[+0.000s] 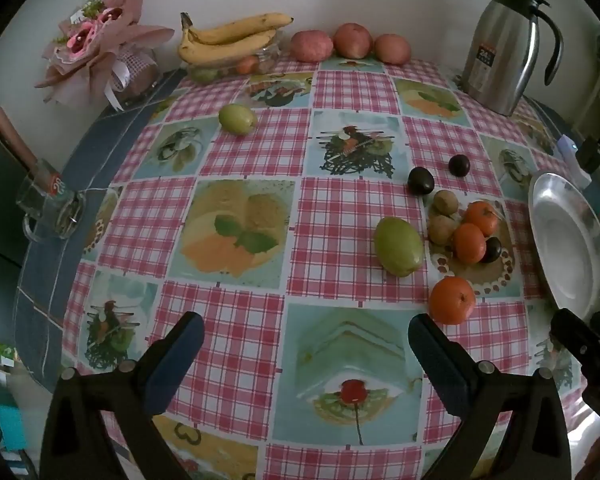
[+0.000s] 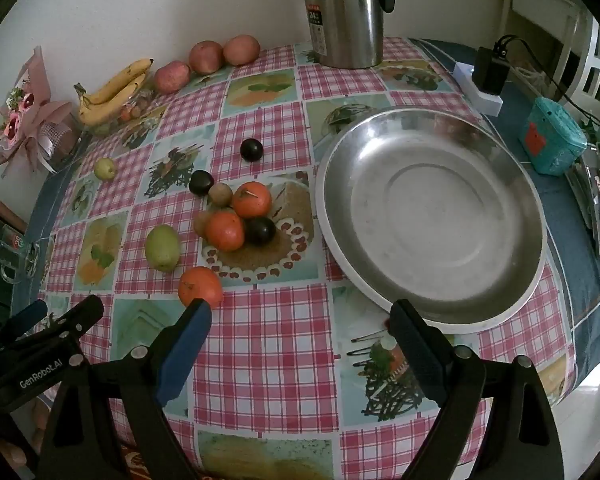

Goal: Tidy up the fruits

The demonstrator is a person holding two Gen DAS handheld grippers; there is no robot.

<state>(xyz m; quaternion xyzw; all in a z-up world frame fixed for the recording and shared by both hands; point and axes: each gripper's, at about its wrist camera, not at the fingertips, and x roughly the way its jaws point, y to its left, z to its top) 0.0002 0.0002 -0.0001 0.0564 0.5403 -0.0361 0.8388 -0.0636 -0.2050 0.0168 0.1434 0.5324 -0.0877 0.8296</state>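
Note:
Loose fruit lies on the checked tablecloth: three oranges, the nearest (image 1: 452, 300) (image 2: 200, 286) by itself, several dark plums (image 1: 421, 181) (image 2: 252, 149), brown kiwis (image 1: 445, 201) (image 2: 220, 194), a large green fruit (image 1: 399, 246) (image 2: 163, 247) and a smaller green one (image 1: 237, 119) (image 2: 105, 168). An empty steel dish (image 2: 432, 216) (image 1: 568, 240) sits to the right. My left gripper (image 1: 306, 344) is open and empty near the front edge. My right gripper (image 2: 300, 320) is open and empty, its left finger just in front of the nearest orange.
Bananas (image 1: 228, 36) over a clear container and three red apples (image 1: 352, 40) line the back wall. A steel thermos (image 1: 504, 44) stands back right. A bouquet (image 1: 96, 44) and a glass mug (image 1: 48, 204) sit at the left. A teal box (image 2: 552, 140) and charger (image 2: 488, 76) sit at the right.

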